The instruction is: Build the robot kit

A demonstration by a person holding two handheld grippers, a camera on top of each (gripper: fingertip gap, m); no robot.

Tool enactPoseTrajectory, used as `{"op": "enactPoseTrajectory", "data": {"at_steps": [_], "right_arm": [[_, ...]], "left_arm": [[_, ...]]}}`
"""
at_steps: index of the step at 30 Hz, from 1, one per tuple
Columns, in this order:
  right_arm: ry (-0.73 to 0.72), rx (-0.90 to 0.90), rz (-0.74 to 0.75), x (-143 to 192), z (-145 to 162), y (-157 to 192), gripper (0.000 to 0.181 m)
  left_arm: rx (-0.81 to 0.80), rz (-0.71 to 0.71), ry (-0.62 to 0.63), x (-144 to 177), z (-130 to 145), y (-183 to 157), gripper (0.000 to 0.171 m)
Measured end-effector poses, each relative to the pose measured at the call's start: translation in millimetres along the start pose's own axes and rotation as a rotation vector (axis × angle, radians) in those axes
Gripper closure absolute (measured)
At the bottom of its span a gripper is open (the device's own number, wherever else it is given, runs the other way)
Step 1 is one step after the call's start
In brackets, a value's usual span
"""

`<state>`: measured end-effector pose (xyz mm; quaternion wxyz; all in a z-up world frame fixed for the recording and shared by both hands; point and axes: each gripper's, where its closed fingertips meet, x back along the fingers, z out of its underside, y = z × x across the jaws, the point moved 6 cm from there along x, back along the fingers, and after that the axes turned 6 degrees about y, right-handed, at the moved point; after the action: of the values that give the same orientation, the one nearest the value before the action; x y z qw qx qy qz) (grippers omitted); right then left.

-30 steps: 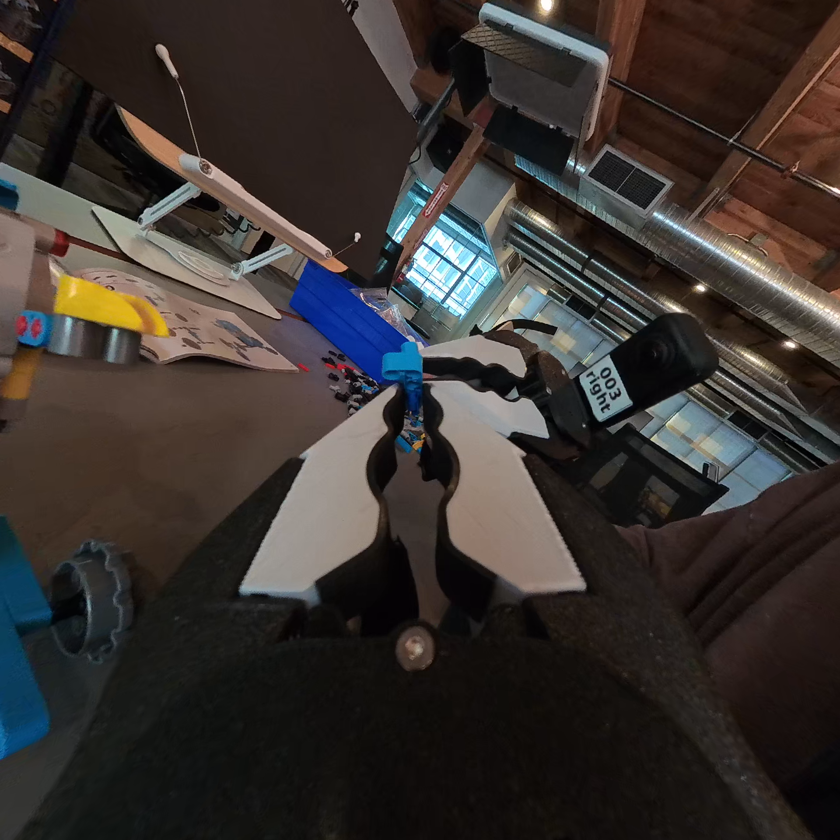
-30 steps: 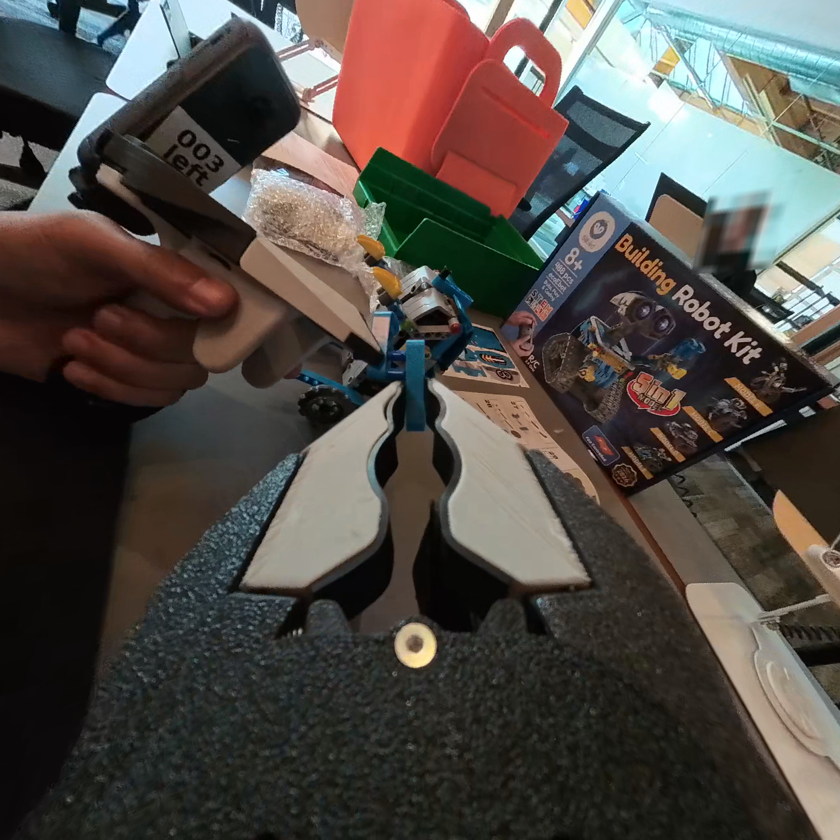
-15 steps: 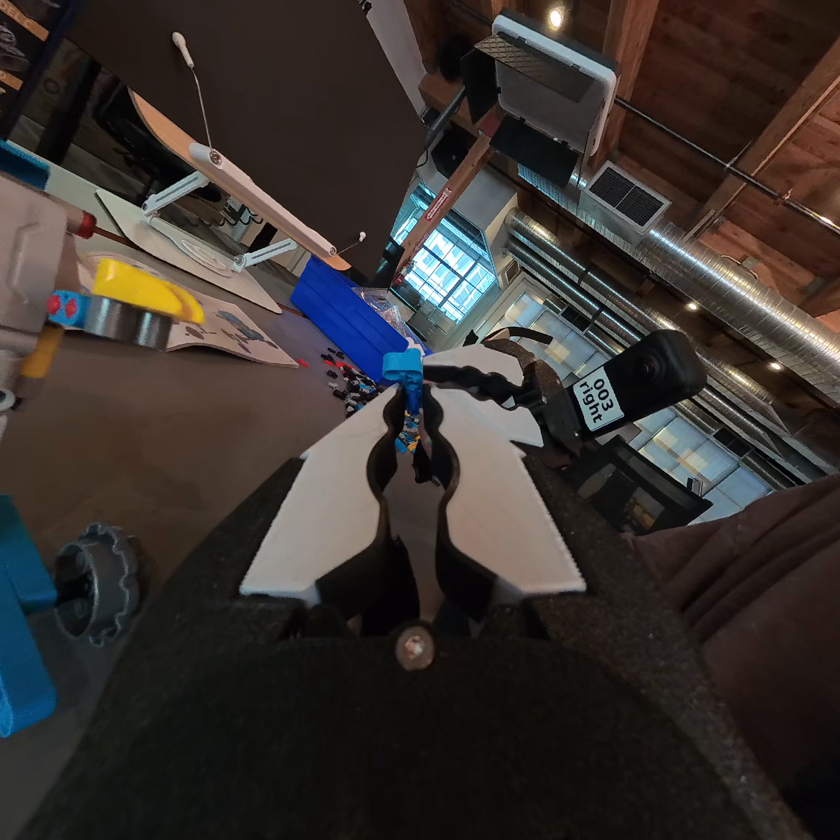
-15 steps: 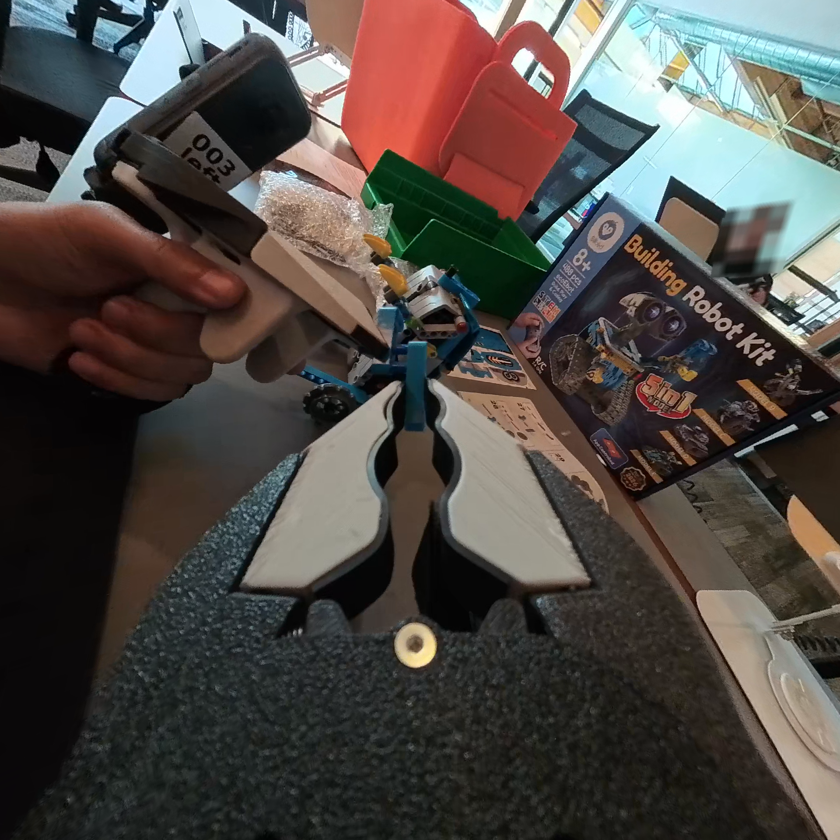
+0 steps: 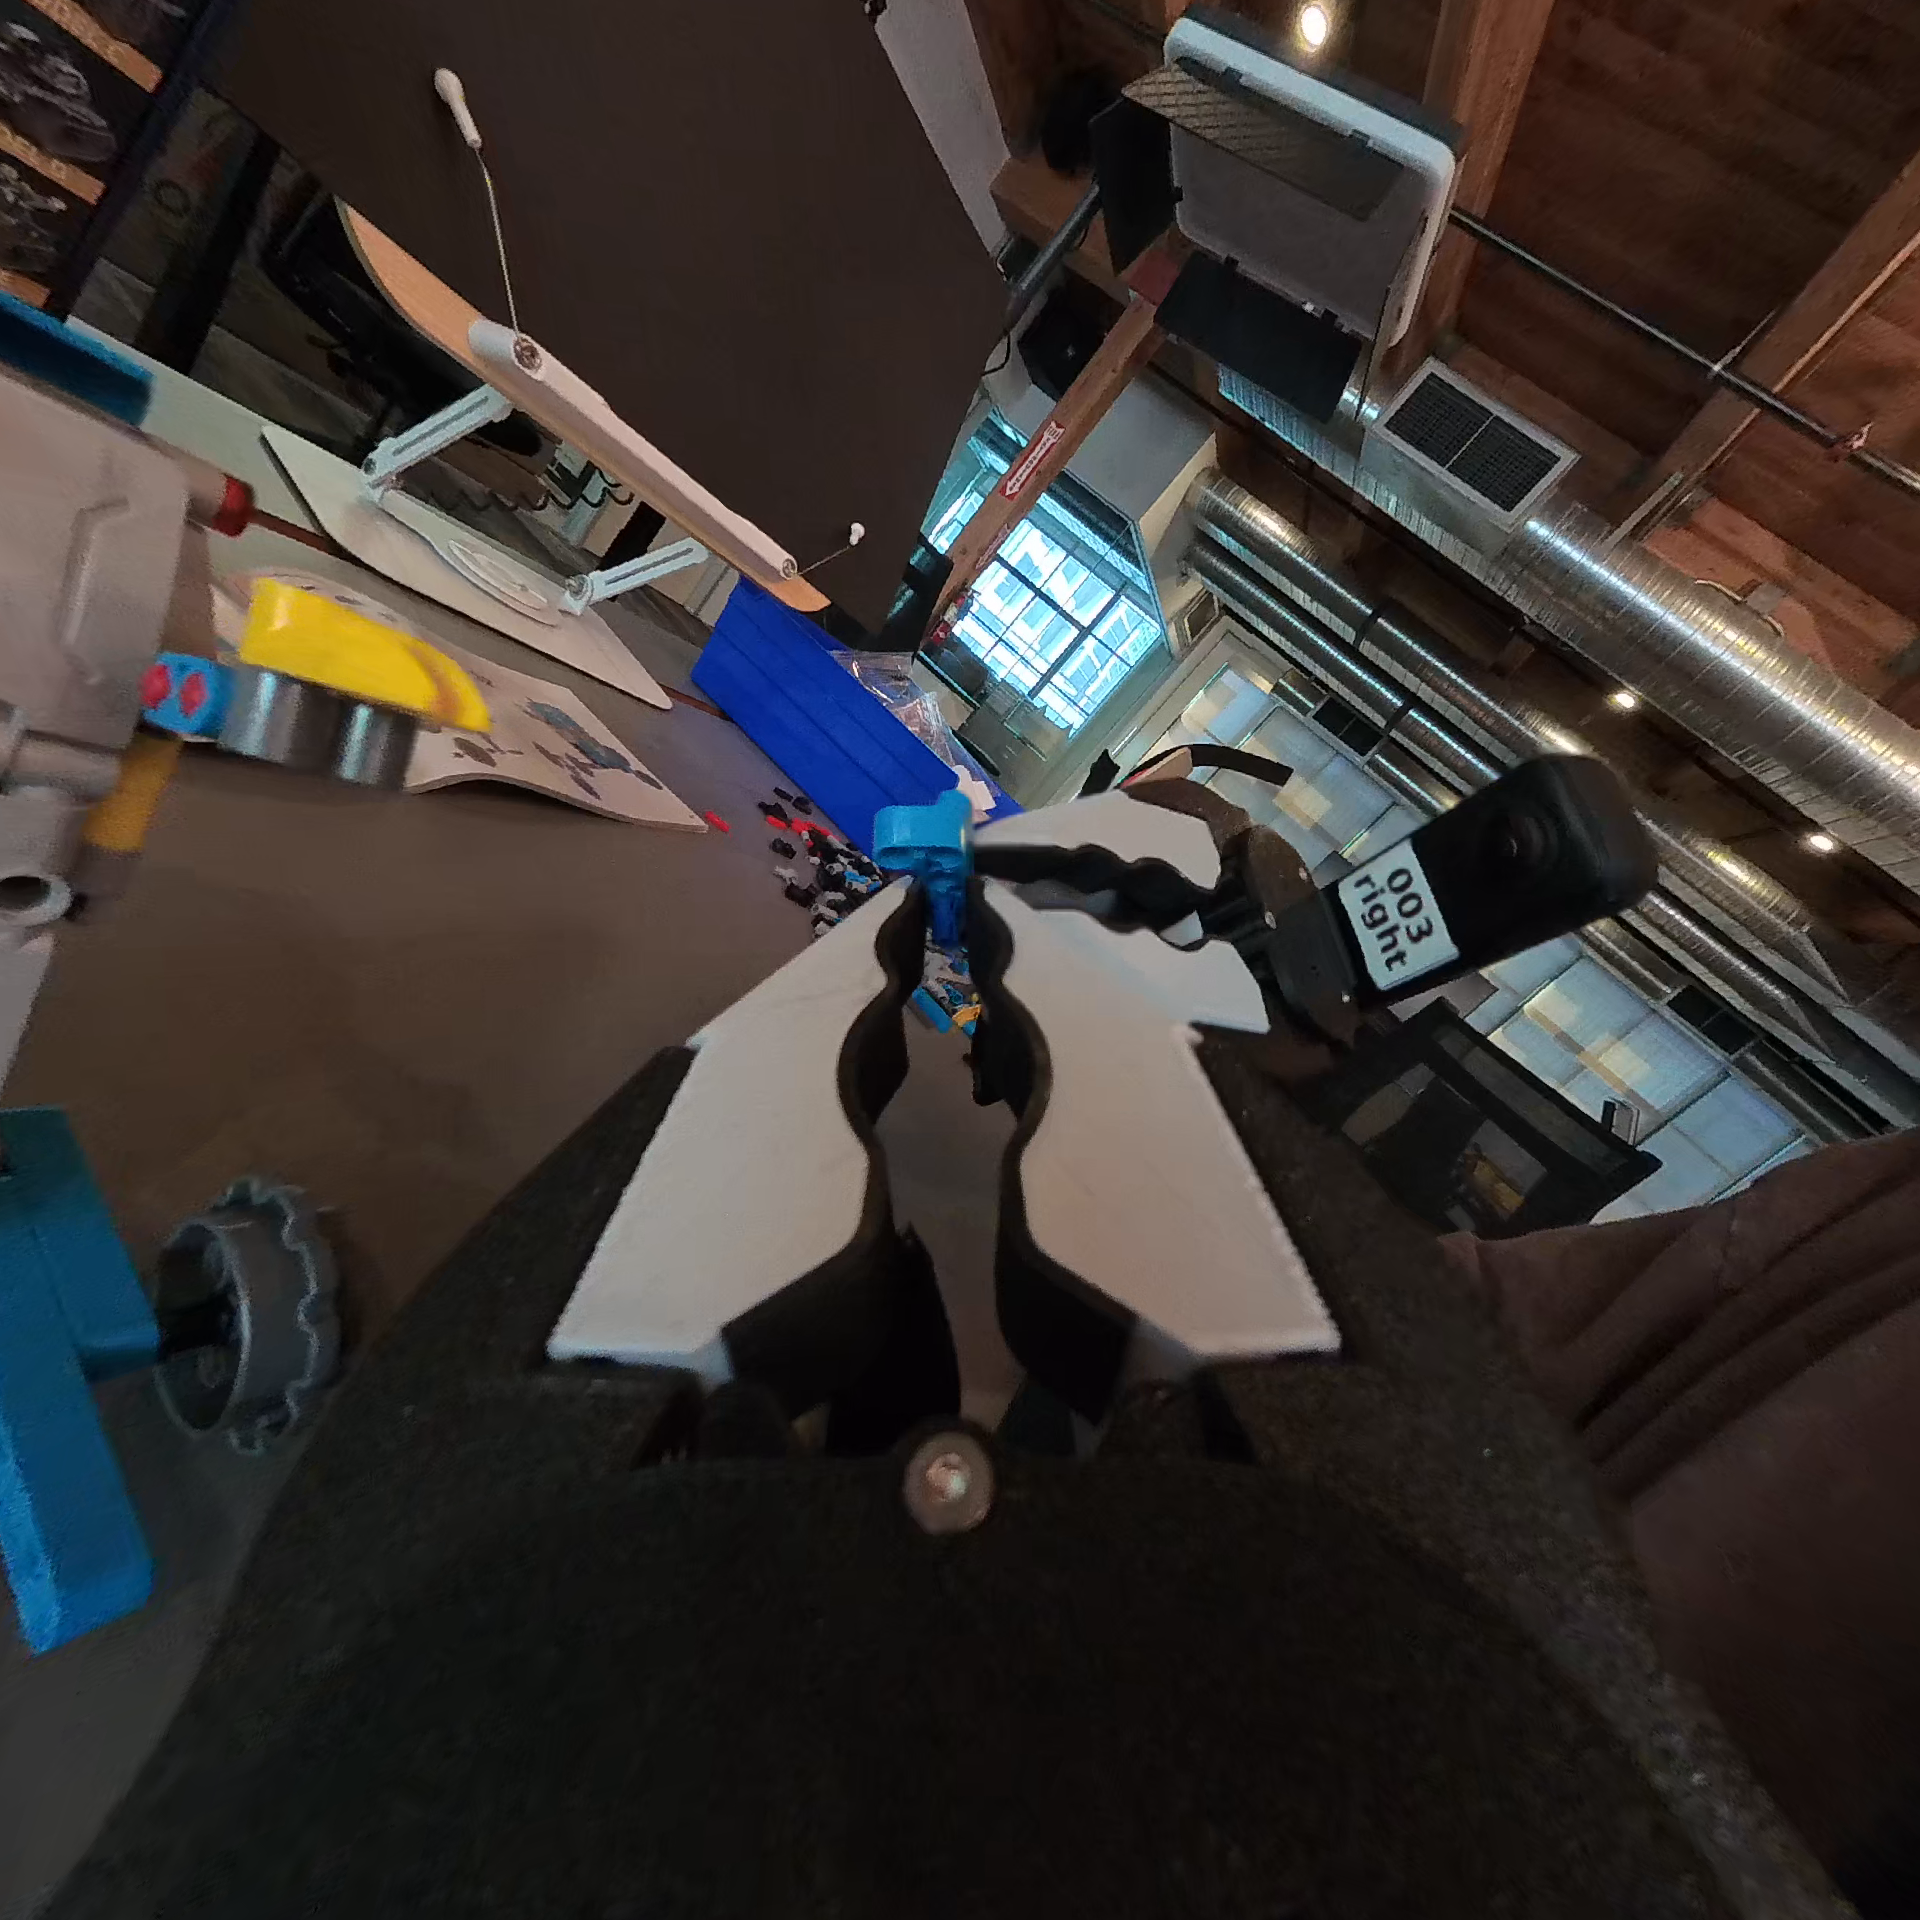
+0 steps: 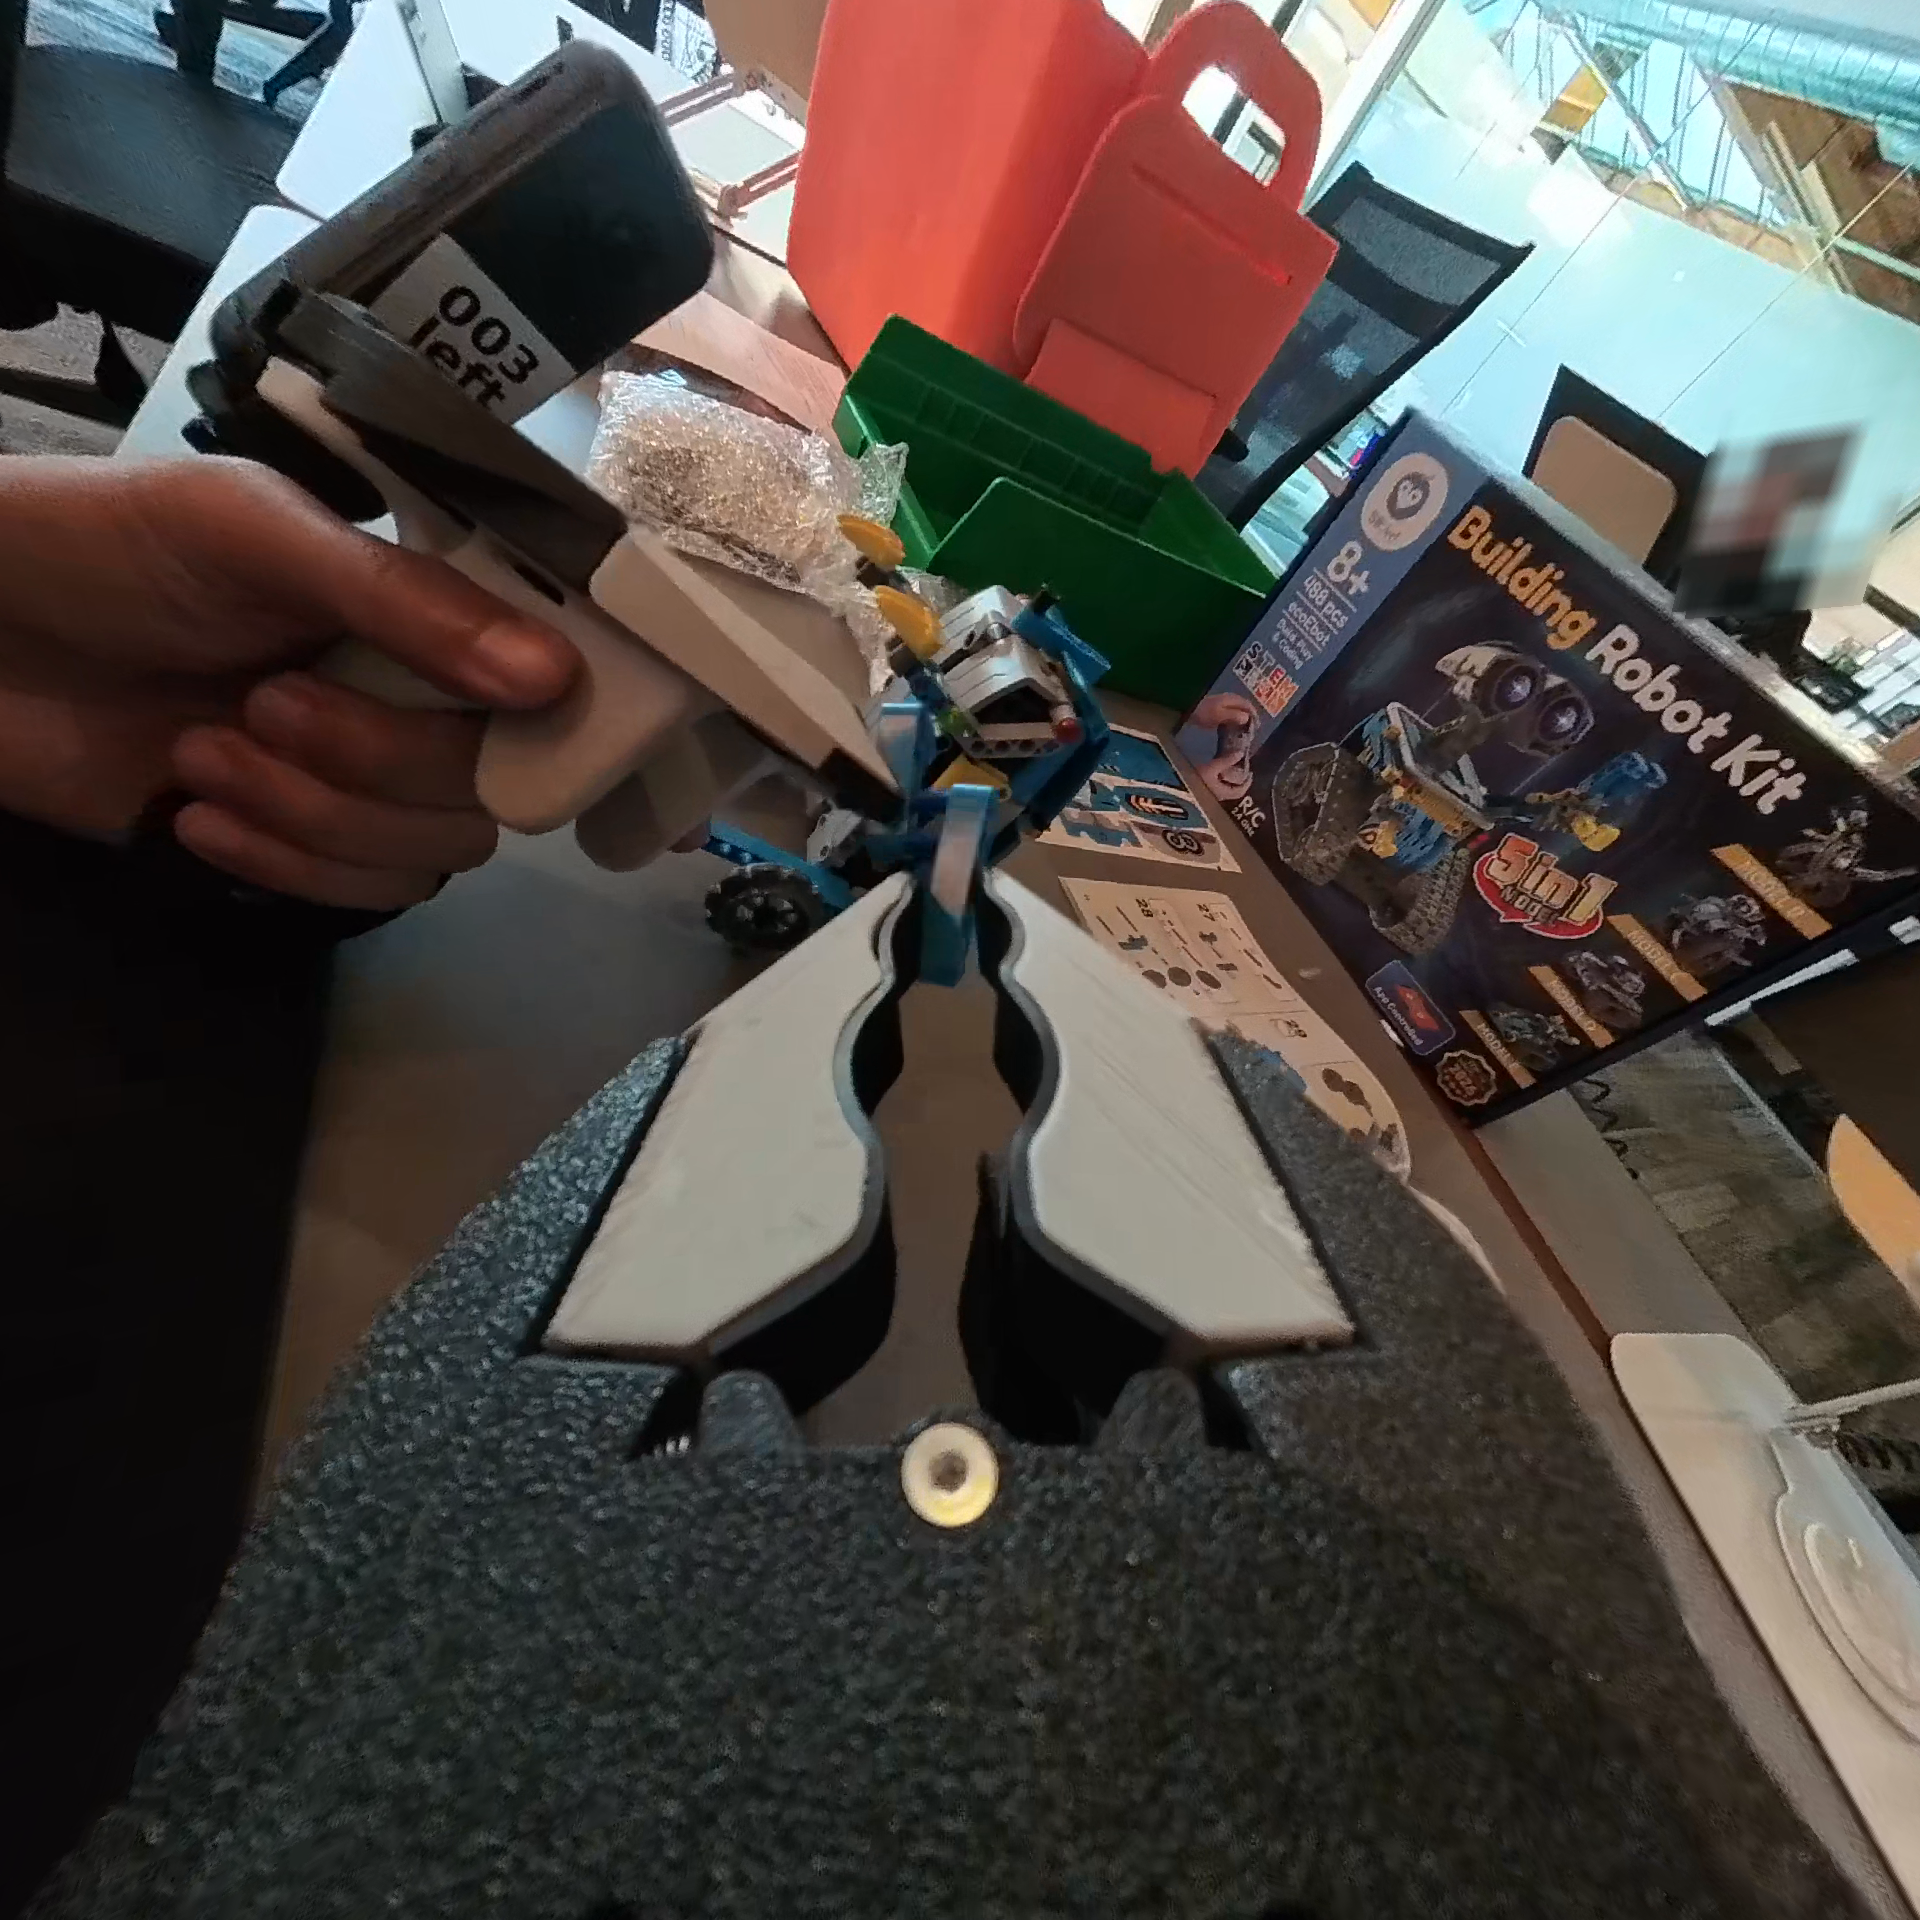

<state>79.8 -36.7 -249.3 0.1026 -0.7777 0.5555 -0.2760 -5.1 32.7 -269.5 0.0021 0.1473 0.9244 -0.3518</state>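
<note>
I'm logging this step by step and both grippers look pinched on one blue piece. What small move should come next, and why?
Probably one gripper should ease its grip. The left gripper and the right gripper meet tip to tip on the same blue beam piece, above the table near the part-built toy vehicle. Which one should let go, the views don't show.

Toy robot [image 5: 62, 644] cut off by frame edge.

The small blue piece [image 5: 928, 854] is pinched at the tips of the left gripper [image 5: 943, 906]. The right gripper [image 5: 987, 852] meets it from 3 o'clock. From the other side, this blue piece [image 6: 951, 894] stands upright in the right gripper [image 6: 948, 914]. The left gripper [image 6: 883, 795] reaches in from 10 o'clock.
</note>
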Motion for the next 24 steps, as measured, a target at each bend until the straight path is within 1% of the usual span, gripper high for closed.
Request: {"op": "enactPoseTrajectory", "data": {"at_steps": [2, 4, 9, 14, 20, 24], "right_arm": [[-0.011, 0.019, -0.028, 0.3, 0.5, 3.7, 0.169], [-0.001, 0.017, -0.085, -0.2, 2.8, 8.4, 0.171], [-0.003, -0.069, -0.188, 0.0, 8.1, 9.5, 0.163], [-0.019, -0.120, -0.211, 2.3, 9.2, 6.0, 0.163], [-0.067, -0.265, -0.298, 4.2, 10.4, 1.1, 0.158], [-0.121, -0.275, -0.332, 8.0, 8.1, 1.7, 0.161]], "left_arm": [[0.013, 0.005, -0.006, 1.1, -1.0, 1.2, 0.165], [0.017, 0.012, 0.001, 1.1, -1.0, 1.5, 0.165], [0.010, 0.024, 0.034, -1.4, 1.2, 0.3, 0.165], [0.015, 0.029, 0.048, -2.9, 2.0, 0.8, 0.165], [0.023, 0.049, 0.056, -3.6, 2.5, 0.1, 0.165], [0.035, 0.061, 0.055, -2.3, 2.1, 0.3, 0.165]]}}
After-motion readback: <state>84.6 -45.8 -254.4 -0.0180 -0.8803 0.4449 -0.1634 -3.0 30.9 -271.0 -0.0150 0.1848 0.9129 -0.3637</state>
